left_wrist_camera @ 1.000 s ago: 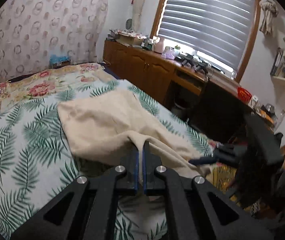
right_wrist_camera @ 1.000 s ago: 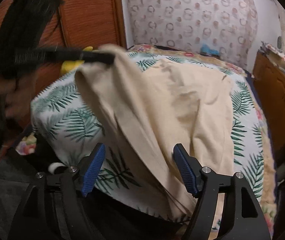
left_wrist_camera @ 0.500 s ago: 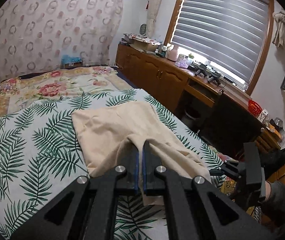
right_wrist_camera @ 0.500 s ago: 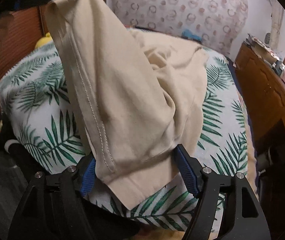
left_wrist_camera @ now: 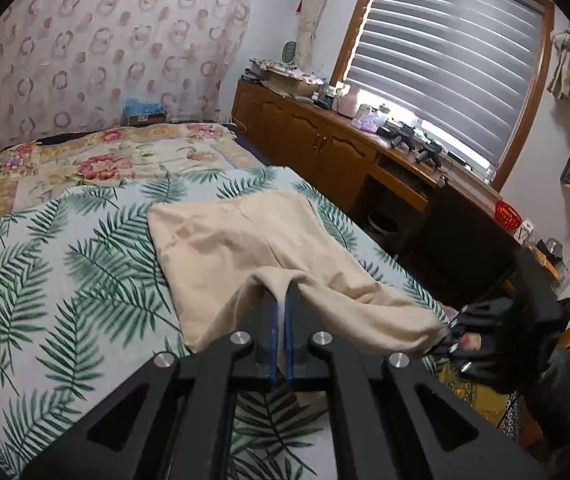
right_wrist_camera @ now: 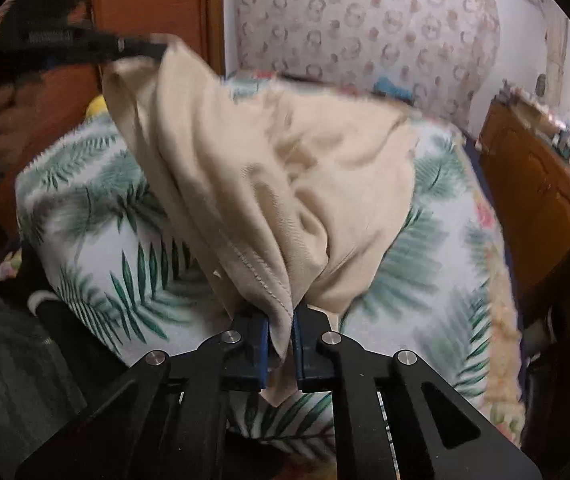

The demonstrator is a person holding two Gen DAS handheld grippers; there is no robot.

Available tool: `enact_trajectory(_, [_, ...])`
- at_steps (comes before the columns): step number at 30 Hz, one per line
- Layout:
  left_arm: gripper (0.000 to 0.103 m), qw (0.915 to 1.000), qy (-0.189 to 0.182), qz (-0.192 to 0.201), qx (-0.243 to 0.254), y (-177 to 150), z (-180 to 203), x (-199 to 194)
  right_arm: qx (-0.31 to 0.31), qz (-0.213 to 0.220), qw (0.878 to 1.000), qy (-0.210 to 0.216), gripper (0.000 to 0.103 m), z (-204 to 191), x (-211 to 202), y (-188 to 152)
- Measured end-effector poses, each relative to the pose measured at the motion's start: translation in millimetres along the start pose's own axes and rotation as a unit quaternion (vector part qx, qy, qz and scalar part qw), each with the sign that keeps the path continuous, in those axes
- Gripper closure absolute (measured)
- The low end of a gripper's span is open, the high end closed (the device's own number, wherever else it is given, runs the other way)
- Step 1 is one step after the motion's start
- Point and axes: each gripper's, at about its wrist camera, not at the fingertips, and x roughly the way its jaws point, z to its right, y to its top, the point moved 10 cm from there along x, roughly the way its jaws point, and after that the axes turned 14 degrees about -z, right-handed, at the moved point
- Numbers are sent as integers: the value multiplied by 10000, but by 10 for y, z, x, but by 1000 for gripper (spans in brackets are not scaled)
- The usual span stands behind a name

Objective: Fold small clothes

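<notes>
A beige garment lies on the palm-leaf bed sheet, its near edge lifted at two corners. My left gripper is shut on one bunched corner, cloth draped over both fingers. In the right wrist view that gripper holds the corner high at the upper left. My right gripper has its jaws closing, and a stitched hem of the garment is pinched between the blue pads. In the left wrist view the right gripper sits at the garment's right corner, off the bed's edge.
A floral blanket covers the far end of the bed. Wooden cabinets with cluttered tops run along the right under a blinded window. A red basket stands on the desk. A wooden panel rises behind the bed's left side.
The right gripper's jaws, wide apart in both earlier frames, have closed onto the garment's hem. The left gripper has stayed shut on its corner while the view shifted a little.
</notes>
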Motion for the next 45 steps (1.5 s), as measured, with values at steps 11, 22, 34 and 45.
enact_trajectory(11, [103,9987,240,71,-448,816,-809,248,-263,463,9983,-248,97,700,44,1487])
enact_trajectory(22, [103,9954,368,-269,-838,1108,-1443,858,179,21,9998,-7,96,1299,996,2081])
enact_trajectory(34, [45,9965,555,-513,-372,716,-1544,702,232,134,9996,-80,56,1479,748,1894])
enact_trajectory(45, [45,9903,487,-1303,-35,647,-1419,1385,164,-382,9982,442,55,1393,1404,2205])
